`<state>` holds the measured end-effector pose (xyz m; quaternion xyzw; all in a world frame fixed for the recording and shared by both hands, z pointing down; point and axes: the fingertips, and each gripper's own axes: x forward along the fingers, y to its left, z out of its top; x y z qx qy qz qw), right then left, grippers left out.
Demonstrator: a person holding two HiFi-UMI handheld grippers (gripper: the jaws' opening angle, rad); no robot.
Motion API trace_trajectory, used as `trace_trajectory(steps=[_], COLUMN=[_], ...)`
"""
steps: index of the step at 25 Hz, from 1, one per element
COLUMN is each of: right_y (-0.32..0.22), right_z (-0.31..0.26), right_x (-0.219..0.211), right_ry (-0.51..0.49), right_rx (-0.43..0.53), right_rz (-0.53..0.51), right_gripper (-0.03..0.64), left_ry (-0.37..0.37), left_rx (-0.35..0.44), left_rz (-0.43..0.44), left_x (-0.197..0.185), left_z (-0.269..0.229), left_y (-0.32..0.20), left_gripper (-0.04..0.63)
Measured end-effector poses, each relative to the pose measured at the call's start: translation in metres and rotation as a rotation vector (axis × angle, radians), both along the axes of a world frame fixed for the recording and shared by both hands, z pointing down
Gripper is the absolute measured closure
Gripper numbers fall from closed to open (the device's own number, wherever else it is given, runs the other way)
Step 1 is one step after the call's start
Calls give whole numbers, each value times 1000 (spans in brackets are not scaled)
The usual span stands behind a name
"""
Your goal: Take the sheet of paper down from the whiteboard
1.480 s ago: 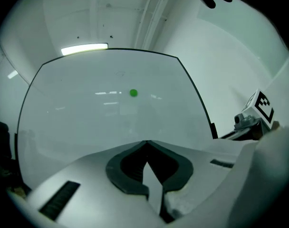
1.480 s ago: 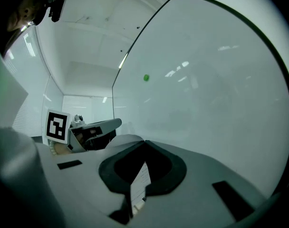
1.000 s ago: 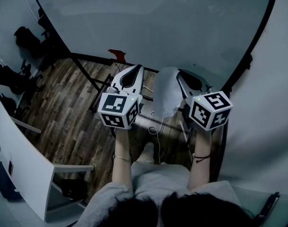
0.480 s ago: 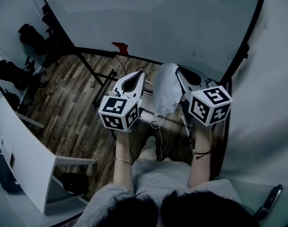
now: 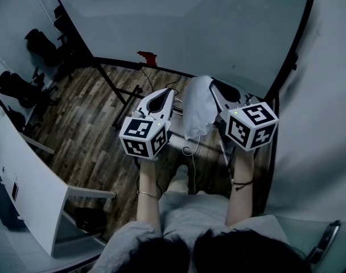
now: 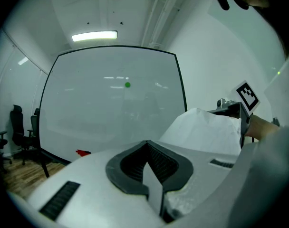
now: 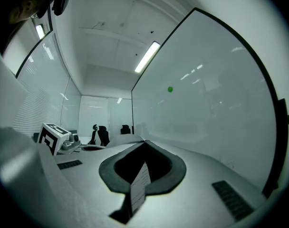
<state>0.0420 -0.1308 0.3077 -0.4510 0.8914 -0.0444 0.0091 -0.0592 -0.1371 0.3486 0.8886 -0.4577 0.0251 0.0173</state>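
Note:
The white sheet of paper (image 5: 198,108) is off the whiteboard (image 5: 190,21) and droops between my two grippers. My right gripper (image 5: 214,85) is shut on its top edge, and the sheet hangs down to the left of the jaws. In the right gripper view the paper (image 7: 125,139) shows as a pale fold at the jaw tips. My left gripper (image 5: 168,92) is shut a little to the left of the sheet, apart from it. In the left gripper view the paper (image 6: 201,132) bulges at the right. Both grippers point level at the board.
A green magnet (image 6: 128,84) stays on the whiteboard, and a red object (image 5: 145,57) lies on its lower ledge. The board's black stand legs (image 5: 113,90) rest on the wooden floor. Office chairs (image 5: 16,90) stand at the left, with a white wall (image 5: 315,124) at the right.
Both grippers have drawn back a little from the whiteboard, the right one still carrying the sheet. The jaws have stayed shut.

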Motion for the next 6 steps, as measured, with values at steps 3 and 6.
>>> trace_trajectory(steps=[3, 6], right_y=[1, 1], right_z=[-2, -2], right_x=[-1, -3], right_ry=[2, -1], right_rx=[7, 9], right_rz=[1, -3], right_gripper=[615, 615], left_ry=[-3, -12], left_rx=[3, 2], left_rz=[-4, -12], left_x=[-2, -5], left_z=[-1, -2], left_y=[1, 1], left_gripper=[591, 591])
